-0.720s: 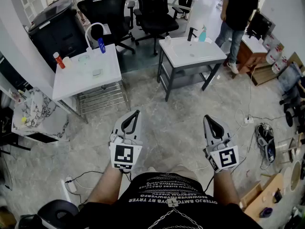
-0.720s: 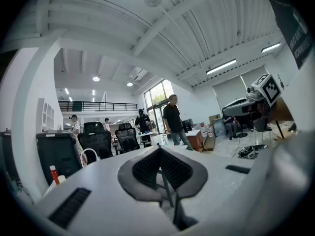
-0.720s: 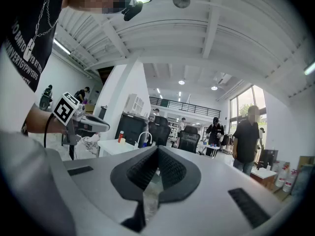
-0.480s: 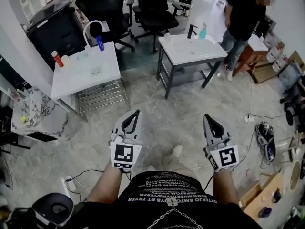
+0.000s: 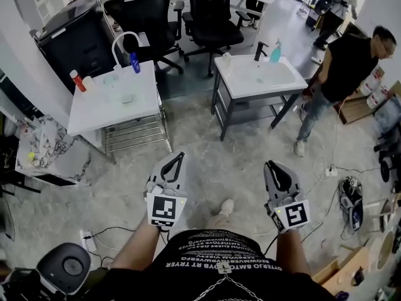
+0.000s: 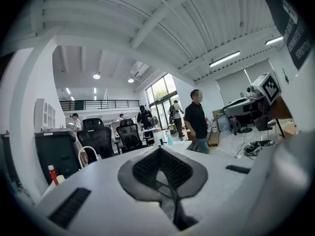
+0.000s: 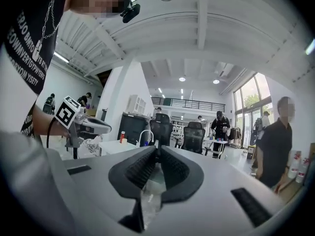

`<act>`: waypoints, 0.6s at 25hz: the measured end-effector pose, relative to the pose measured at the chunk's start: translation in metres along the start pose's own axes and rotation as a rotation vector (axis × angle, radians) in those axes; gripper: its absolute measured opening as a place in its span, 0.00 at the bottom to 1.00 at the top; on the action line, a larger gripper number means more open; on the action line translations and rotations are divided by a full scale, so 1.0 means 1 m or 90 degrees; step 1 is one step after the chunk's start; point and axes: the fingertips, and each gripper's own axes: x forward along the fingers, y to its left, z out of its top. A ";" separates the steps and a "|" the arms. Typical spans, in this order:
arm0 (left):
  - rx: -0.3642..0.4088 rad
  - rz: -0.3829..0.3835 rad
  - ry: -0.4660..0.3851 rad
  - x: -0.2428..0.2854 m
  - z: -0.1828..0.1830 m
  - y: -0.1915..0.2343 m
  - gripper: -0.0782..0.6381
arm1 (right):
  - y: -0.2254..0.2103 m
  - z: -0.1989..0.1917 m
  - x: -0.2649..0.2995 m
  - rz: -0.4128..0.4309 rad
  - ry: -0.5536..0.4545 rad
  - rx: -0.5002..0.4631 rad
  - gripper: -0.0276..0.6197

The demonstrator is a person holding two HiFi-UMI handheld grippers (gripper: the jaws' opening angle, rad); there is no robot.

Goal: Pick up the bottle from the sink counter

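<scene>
The teal bottle [image 5: 276, 52] stands upright on the back edge of the sink counter [image 5: 233, 80], toward 1 o'clock in the head view. A black faucet [image 5: 257, 49] rises just beside it at its 9 o'clock, and a small white container [image 5: 227, 58] sits near the counter's back left corner. A person in a black shirt [image 5: 348, 68] stands near the counter at its 3 o'clock. Black office chairs [image 5: 213, 11] stand beyond it at 12 o'clock.

Off at 10 o'clock is a white table [image 5: 94, 108] carrying a blue bottle [image 5: 134, 61], a red-capped bottle [image 5: 76, 80] and a white arched faucet [image 5: 122, 39].

Both grippers hang low over the stone floor [image 5: 213, 149], well apart from the counter — the left gripper [image 5: 178, 157] at 7 o'clock, the right gripper [image 5: 274, 165] at 5 o'clock. On each, the jaws are pressed together with nothing between them — neither touches the bottle.
</scene>
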 end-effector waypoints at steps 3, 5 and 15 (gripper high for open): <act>-0.002 0.016 -0.013 0.026 0.008 0.005 0.11 | -0.024 -0.005 0.022 0.010 -0.004 0.004 0.14; -0.011 0.023 -0.018 0.046 0.012 0.008 0.11 | -0.041 -0.008 0.038 0.014 -0.005 0.008 0.17; -0.035 0.017 -0.016 0.138 0.033 -0.007 0.11 | -0.120 -0.022 0.080 0.040 0.010 0.026 0.36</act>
